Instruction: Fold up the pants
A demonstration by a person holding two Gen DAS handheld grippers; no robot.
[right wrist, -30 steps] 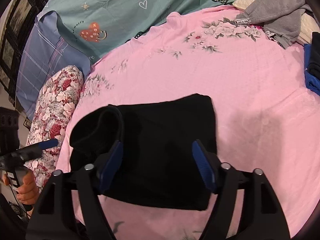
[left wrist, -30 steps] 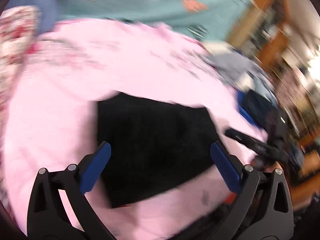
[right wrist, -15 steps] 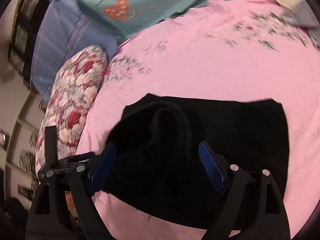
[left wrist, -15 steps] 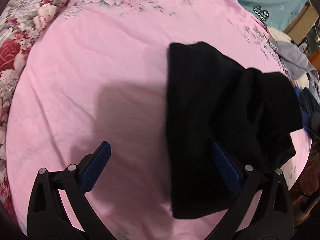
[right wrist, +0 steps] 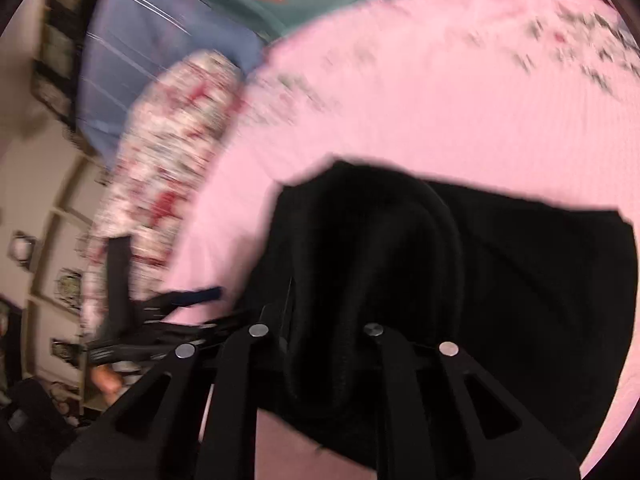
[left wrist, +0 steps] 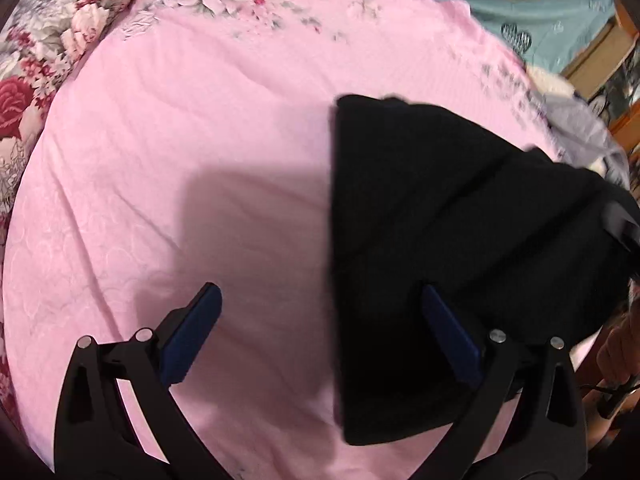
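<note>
Black pants (left wrist: 460, 240) lie folded on the pink bedsheet (left wrist: 200, 140). My left gripper (left wrist: 320, 292) is open and points steeply down, straddling the pants' left edge: one blue pad (left wrist: 192, 340) over bare sheet, the other over black cloth. In the right wrist view a raised hump of the pants (right wrist: 380, 240) bulges up between the arms of my right gripper (right wrist: 320, 284). Its jaws are closing, drawn narrow, with black fabric pinched between them; the pads are hidden in the cloth. The left gripper's blue pad (right wrist: 200, 294) shows at the pants' near-left corner.
A floral pillow (left wrist: 40, 60) lies at the sheet's far left, with a blue striped pillow (right wrist: 140, 60) behind it. A teal cover (left wrist: 540, 0) runs along the back, and a grey garment (left wrist: 580, 132) lies beyond the pants. A hand (left wrist: 616, 352) shows at the lower right.
The right gripper's wide jaws have come together on the raised fold of the pants. The left gripper has sunk closer to the bed, over the pants' left edge.
</note>
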